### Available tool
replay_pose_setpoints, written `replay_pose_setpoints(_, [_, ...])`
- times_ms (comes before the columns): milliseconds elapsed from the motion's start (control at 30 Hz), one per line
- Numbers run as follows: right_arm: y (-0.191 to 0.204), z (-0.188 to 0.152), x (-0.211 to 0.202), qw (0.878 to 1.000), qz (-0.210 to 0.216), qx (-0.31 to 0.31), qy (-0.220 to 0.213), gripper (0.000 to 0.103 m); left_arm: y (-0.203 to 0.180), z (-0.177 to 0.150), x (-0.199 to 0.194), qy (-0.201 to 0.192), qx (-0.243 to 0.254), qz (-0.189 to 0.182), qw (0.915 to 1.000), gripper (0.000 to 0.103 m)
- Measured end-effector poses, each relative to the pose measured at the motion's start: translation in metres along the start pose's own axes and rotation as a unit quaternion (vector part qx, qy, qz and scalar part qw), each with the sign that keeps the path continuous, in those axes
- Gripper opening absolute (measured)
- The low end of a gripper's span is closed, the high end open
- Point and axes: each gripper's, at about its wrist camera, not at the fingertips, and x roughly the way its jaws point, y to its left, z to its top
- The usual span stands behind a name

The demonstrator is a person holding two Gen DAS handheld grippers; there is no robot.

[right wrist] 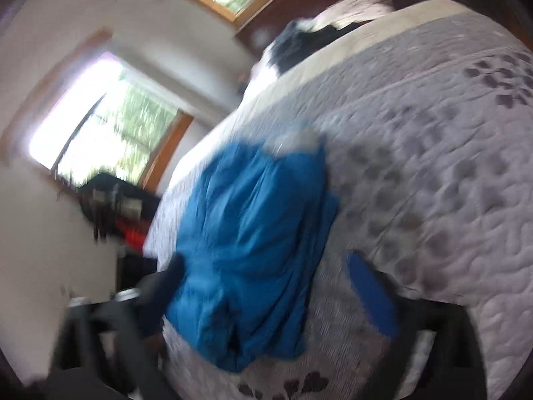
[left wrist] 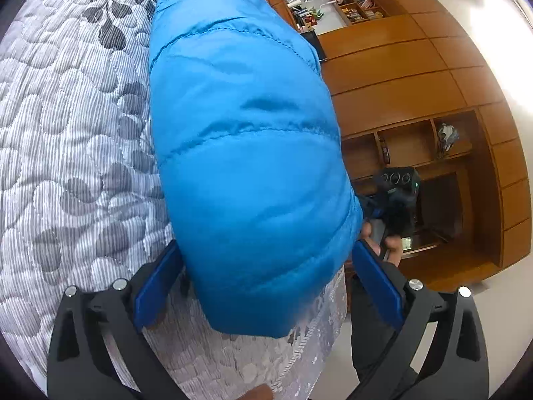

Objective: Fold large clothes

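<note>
A bright blue puffer jacket (left wrist: 246, 153) lies along the edge of a bed with a grey leaf-patterned quilt (left wrist: 76, 140). My left gripper (left wrist: 266, 250) is open, and its blue fingers (left wrist: 160, 283) straddle the jacket's near end. A hand holds the right gripper (left wrist: 393, 196) just beyond the jacket's right side. The right wrist view is blurred. There the jacket (right wrist: 253, 240) lies crumpled on the quilt (right wrist: 433, 173), and my right gripper (right wrist: 266, 286) is open around its near part without clamping it.
Wooden cabinets with open shelves (left wrist: 416, 100) stand past the bed's edge. Two windows (right wrist: 106, 126) are in the wall on the other side. A black and white pile (right wrist: 299, 43) lies at the far end of the bed. A dark stand (right wrist: 113, 206) is beside the bed.
</note>
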Motion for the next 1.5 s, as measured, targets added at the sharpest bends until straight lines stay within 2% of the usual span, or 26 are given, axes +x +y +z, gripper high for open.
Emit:
replay_pose_setpoints(67, [-0.009, 0.016, 0.01, 0.998, 0.039, 0.03, 0.025, 0.1, 0.005, 0.006, 0.001, -0.003, -0.012, -0.008, 0.9999, 0.1])
replay_pose_setpoints(167, [-0.017, 0.034, 0.036, 0.995, 0.065, 0.054, 0.057, 0.1, 0.006, 0.012, 0.004, -0.005, -0.021, -0.014, 0.9997, 0.1])
replay_pose_setpoints(233, [-0.023, 0.045, 0.067, 0.993, 0.057, 0.061, 0.085, 0.1, 0.004, 0.015, 0.008, -0.002, -0.022, -0.009, 0.9997, 0.1])
replay_pose_setpoints(333, [-0.042, 0.054, 0.091, 0.989, 0.044, 0.086, 0.11, 0.1, 0.002, 0.022, 0.013, 0.007, -0.028, -0.006, 0.9996, 0.1])
replay_pose_setpoints(433, [-0.057, 0.055, 0.105, 0.985, 0.064, 0.1, 0.124, 0.1, 0.002, 0.035, 0.02, 0.016, -0.03, -0.006, 0.9994, 0.1])
replay_pose_setpoints(533, [-0.054, 0.056, 0.121, 0.982, 0.097, 0.089, 0.138, 0.1, -0.004, 0.041, 0.031, 0.024, -0.018, 0.006, 0.9995, 0.1])
replay_pose_setpoints(633, [-0.047, 0.06, 0.14, 0.98, 0.096, 0.073, 0.155, 0.1, -0.01, 0.044, 0.038, 0.03, -0.012, 0.01, 0.9994, 0.1])
replay_pose_setpoints(733, [-0.048, 0.064, 0.144, 0.98, 0.103, 0.077, 0.155, 0.1, -0.014, 0.046, 0.042, 0.031, -0.01, 0.011, 0.9994, 0.099])
replay_pose_setpoints(800, [-0.049, 0.061, 0.145, 0.981, 0.095, 0.066, 0.154, 0.088, -0.016, 0.044, 0.044, 0.029, -0.009, 0.014, 0.9994, 0.099])
replay_pose_setpoints(833, [-0.047, 0.061, 0.145, 0.98, 0.1, 0.067, 0.155, 0.073, -0.019, 0.045, 0.046, 0.029, -0.007, 0.018, 0.9994, 0.099])
replay_pose_setpoints(867, [-0.047, 0.059, 0.144, 0.98, 0.108, 0.069, 0.152, 0.064, -0.021, 0.043, 0.047, 0.029, -0.006, 0.021, 0.9994, 0.099])
replay_pose_setpoints(967, [-0.047, 0.051, 0.132, 0.981, 0.12, 0.069, 0.134, 0.048, -0.032, 0.039, 0.049, 0.029, -0.007, 0.031, 0.9991, 0.087])
replay_pose_setpoints(1067, [-0.04, 0.04, 0.118, 0.983, 0.127, 0.065, 0.115, 0.042, -0.034, 0.04, 0.049, 0.038, -0.007, 0.03, 0.9988, 0.075])
replay_pose_setpoints(1200, [-0.029, 0.025, 0.109, 0.985, 0.127, 0.067, 0.097, 0.039, -0.043, 0.036, 0.045, 0.048, -0.001, 0.026, 0.9985, 0.069])
replay_pose_setpoints(1333, [-0.009, 0.006, 0.099, 0.986, 0.124, 0.065, 0.085, 0.038, -0.053, 0.026, 0.03, 0.056, 0.01, 0.026, 0.9981, 0.067])
replay_pose_setpoints(1500, [0.038, -0.033, 0.098, 0.987, 0.128, 0.059, 0.08, 0.038, -0.064, 0.001, -0.01, 0.062, 0.021, 0.035, 0.9973, 0.067])
